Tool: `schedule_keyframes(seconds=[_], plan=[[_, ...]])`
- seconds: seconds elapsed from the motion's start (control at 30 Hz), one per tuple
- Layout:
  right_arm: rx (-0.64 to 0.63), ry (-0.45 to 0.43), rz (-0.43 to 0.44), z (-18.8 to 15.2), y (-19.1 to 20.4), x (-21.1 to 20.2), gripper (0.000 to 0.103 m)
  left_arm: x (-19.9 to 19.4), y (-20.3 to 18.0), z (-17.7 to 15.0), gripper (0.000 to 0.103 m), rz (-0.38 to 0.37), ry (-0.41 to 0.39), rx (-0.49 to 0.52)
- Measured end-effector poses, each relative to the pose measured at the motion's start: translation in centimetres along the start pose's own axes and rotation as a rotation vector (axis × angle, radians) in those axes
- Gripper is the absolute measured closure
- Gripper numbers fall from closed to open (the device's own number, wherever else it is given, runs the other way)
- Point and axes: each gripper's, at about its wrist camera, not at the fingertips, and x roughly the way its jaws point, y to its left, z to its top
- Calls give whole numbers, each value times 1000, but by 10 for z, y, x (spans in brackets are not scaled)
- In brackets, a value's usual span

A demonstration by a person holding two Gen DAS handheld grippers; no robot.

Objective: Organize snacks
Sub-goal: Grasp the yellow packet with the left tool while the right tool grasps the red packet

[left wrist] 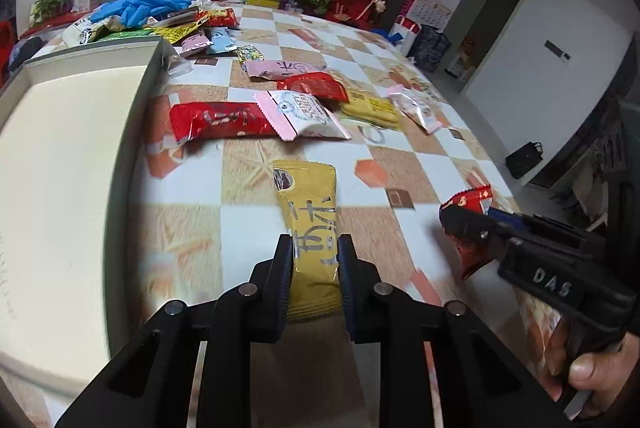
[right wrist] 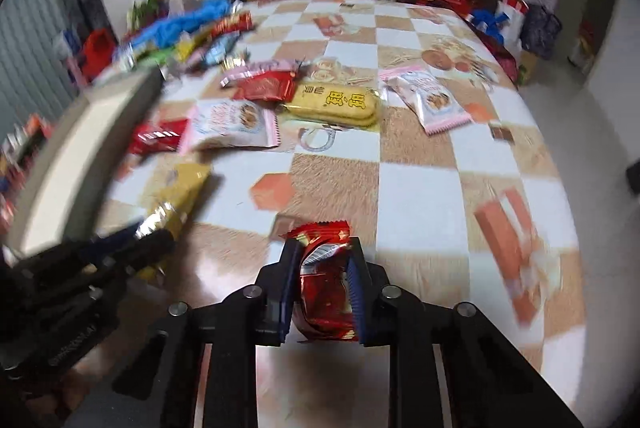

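The left tongs pinch a yellow packet at its lower half; the right tongs clamp a red packet at mid-body. Both look light, crinkly, slippery and likely crushable. Box lies at nine o'clock.

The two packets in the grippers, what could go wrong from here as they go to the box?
The left gripper pinches the long yellow packet near one end, so the free end may droop and catch the box wall. The right gripper crumples the red packet, which might crush its contents. The grippers are close together, so they could bump.
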Motion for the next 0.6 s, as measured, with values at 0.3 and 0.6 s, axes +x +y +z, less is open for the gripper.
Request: schedule_keyframes(seconds=[0.3, 0.6], plan=[[75, -32, 66, -23, 16, -34, 79, -56, -1, -10, 79, -11, -38, 38], [-17, -106, 125, -1, 75, -66, 79, -107, 35, 15, 79, 149, -114, 41]])
